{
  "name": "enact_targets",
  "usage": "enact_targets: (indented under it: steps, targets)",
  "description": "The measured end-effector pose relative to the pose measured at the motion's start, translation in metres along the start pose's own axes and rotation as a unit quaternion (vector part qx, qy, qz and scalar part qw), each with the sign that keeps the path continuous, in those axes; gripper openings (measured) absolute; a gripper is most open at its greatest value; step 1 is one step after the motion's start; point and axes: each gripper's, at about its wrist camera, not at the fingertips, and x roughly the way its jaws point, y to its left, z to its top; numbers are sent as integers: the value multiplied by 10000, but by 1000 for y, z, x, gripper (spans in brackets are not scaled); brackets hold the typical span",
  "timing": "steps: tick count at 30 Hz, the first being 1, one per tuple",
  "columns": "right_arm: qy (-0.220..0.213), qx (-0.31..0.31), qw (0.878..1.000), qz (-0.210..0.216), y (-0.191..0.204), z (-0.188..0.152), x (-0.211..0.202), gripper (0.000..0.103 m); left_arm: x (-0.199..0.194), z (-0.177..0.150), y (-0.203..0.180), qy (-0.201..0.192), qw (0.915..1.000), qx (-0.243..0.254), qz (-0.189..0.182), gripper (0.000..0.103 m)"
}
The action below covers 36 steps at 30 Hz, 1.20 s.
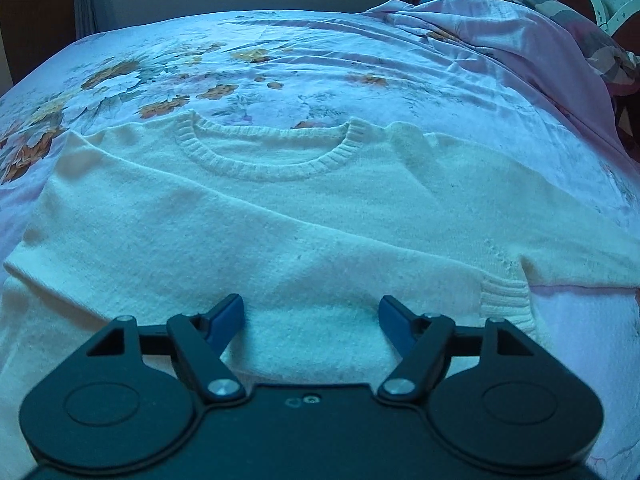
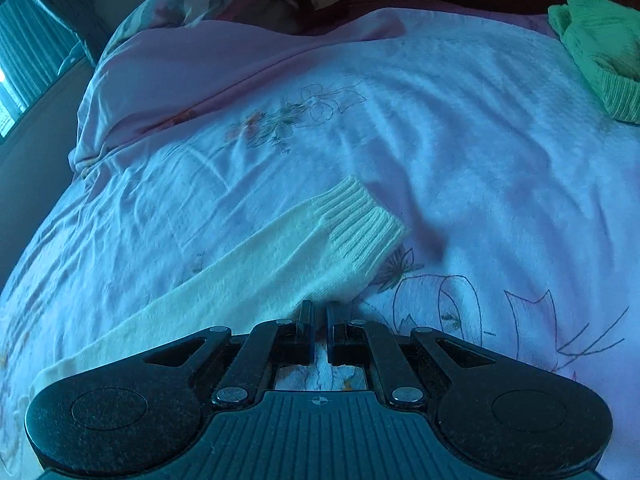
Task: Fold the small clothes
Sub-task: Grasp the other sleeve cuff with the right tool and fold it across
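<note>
One bed under a floral sheet (image 1: 280, 64) carries two knits. One cream sweater (image 1: 256, 216) lies flat, neck away from the left gripper (image 1: 311, 314), whose jaws are spread wide above the hem (nothing pinched). One sleeve (image 2: 320, 248) stretches ahead of the right gripper (image 2: 319, 312), jaws closed, empty. One green knit (image 2: 600, 56) sits well apart.
</note>
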Motion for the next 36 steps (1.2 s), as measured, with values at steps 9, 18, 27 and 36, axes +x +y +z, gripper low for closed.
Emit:
enact_targets:
  steps: [9,18,27,36]
  targets:
    - [116,628,9976,279,-18,5,-8,6,0,1,2,18,10000,3,-47,73]
    - [-76,560,9984,100,-17,11,-8,58,0,1,3,22,10000,-10,-79,74]
    - [-155,617,9980,3,-4,18,15,5,1,2,6,51,9999,-37,-122,72]
    - [-296,-698,9871,1414,107,-30,-26,5,0,17,25,95,9987,-502,-3,57]
